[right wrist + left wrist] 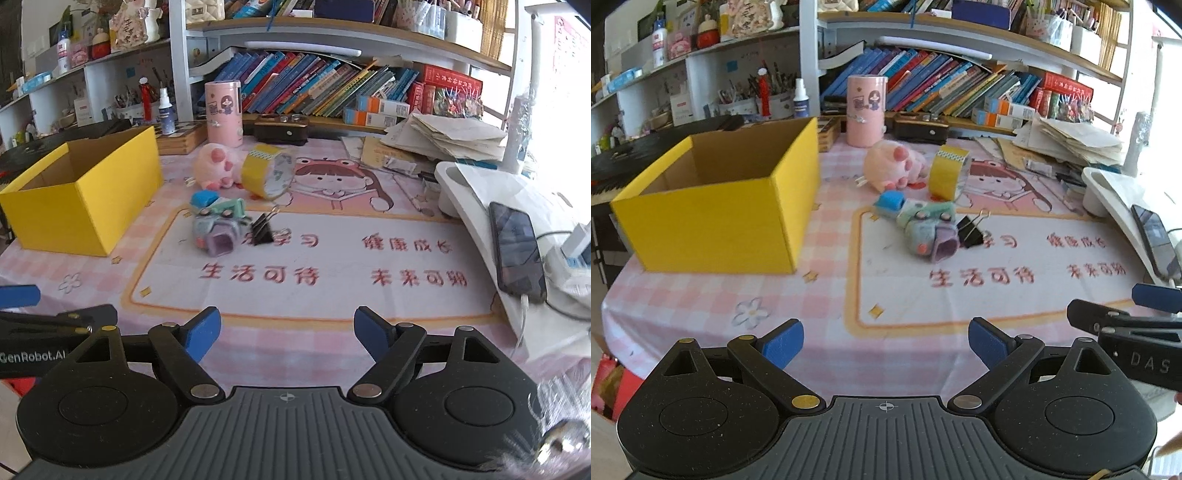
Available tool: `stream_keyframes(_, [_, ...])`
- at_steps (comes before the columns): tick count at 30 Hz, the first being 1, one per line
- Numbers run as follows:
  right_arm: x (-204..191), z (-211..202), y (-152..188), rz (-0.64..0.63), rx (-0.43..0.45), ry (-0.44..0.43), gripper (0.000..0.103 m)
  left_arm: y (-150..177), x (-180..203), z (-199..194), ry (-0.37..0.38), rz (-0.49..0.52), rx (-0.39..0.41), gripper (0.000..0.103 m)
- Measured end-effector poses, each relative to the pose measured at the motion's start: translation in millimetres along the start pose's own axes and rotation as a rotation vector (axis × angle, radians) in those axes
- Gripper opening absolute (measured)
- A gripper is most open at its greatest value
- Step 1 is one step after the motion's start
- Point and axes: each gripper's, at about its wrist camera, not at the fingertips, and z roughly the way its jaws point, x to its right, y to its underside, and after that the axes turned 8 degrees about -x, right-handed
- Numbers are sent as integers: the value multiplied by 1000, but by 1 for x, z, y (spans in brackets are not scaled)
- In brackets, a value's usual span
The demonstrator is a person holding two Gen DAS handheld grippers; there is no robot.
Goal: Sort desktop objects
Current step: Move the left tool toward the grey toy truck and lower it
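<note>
An open yellow box [716, 206] [81, 206] stands at the left of the desk. Right of it lie a pink plush paw [894, 166] [216, 166], a yellow tape roll [947, 171] [267, 171], a felt toy camera [923, 229] [216, 229] and a black binder clip [971, 229] [262, 230]. My left gripper [886, 347] is open and empty near the desk's front edge. My right gripper [288, 334] is open and empty, also near the front edge, to the right of the left one.
A pink cylinder tin [867, 110] [223, 114] and a dark case [280, 129] stand at the back before shelves of books. A paper stack [450, 136], a white stand [480, 199] and a phone [517, 247] lie at the right.
</note>
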Motion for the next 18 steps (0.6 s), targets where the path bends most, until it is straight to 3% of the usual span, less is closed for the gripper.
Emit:
stream_keyframes(2, [8, 5, -6, -5, 0, -5, 79, -7, 8, 6, 0, -2, -2, 97])
stream_keyframes(6, [28, 17, -17, 9, -5, -12, 67, -16, 21, 18, -9, 5, -13, 97])
stream_keyframes(18, [63, 52, -42, 49, -32, -83, 54, -37, 43, 45, -41, 1, -33, 97])
